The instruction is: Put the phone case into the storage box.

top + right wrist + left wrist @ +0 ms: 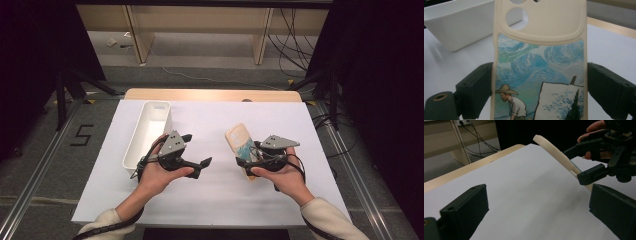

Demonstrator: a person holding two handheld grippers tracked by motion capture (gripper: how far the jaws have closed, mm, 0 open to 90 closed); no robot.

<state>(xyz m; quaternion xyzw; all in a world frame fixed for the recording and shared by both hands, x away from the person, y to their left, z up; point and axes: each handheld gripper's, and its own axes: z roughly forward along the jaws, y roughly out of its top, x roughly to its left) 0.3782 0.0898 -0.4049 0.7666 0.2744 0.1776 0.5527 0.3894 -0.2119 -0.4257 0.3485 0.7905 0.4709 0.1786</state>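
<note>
1. Reaching in from the near edge, the person's left hand [159, 172] held the left gripper [196, 150] above the white table [210, 200], left of centre, wrist bent so the jaws aimed right and slightly far.
2. The left gripper's jaws stood wide apart with nothing between them; in the left gripper view only bare table lay between the two black pads [466, 207].
3. To the right, the right hand [282, 175] cupped the right gripper [248, 161] from below, palm up, its jaws aimed left and far.
4. The right gripper's jaws were clamped on the phone case [539, 62], one pad [477, 87] against each long side at its near part, as the right gripper view showed.
5. The phone case was cream-rimmed with a blue swirling painted back facing up; its long axis ran from near to far, leaning a little left, camera cutouts at the far end.
6. In the left gripper view the phone case was tilted, its far end raised off the table.
7. Farther left, a white bin [131, 150] lay on the table, long axis near to far, well apart from the phone case.
</note>
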